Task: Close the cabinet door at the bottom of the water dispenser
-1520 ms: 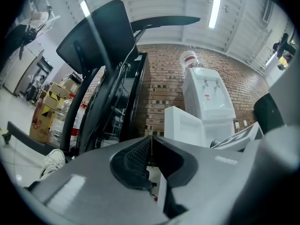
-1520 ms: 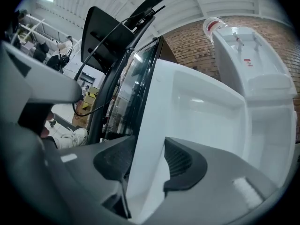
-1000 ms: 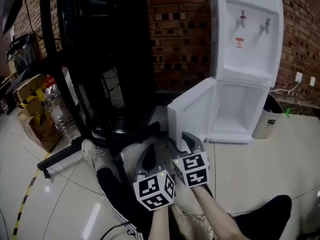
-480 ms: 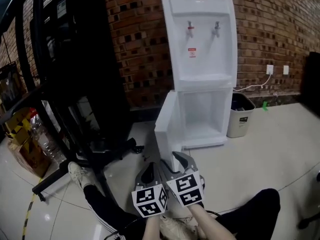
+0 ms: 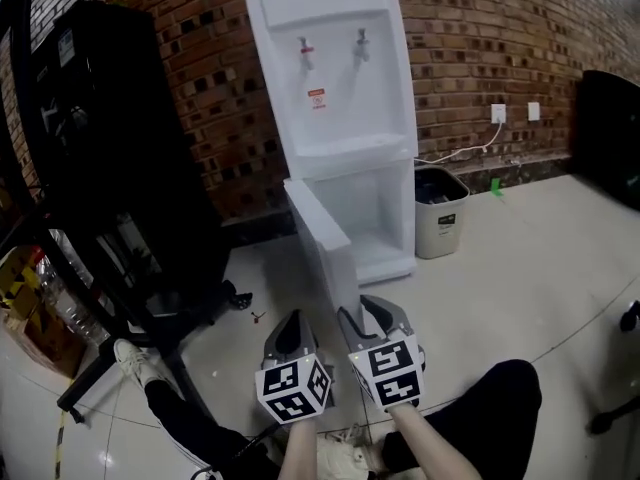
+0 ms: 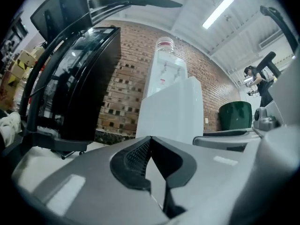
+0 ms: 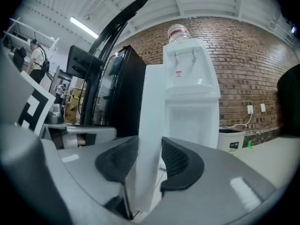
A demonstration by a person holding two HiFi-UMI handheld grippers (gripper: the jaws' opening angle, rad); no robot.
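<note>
Cabinet door (image 5: pixel 322 243) stands wide open. My right gripper (image 5: pixel 372 314) has just been closing its jaws and pinches the door's free edge. Left gripper (image 5: pixel 290 328) jaws pressed together, empty. Swing-shut remains.

Water dispenser (image 5: pixel 335 78) and cabinet door (image 5: pixel 325 243): smooth white plastic. Brick wall (image 5: pixel 480 38) rough, matt; floor (image 5: pixel 520 268) glossy tile.

Nothing is legible: the red label (image 5: pixel 316 97) on the water dispenser (image 5: pixel 345 58) and the white sticker (image 7: pixel 233 147) on the bin (image 5: pixel 440 218) are too small.
</note>
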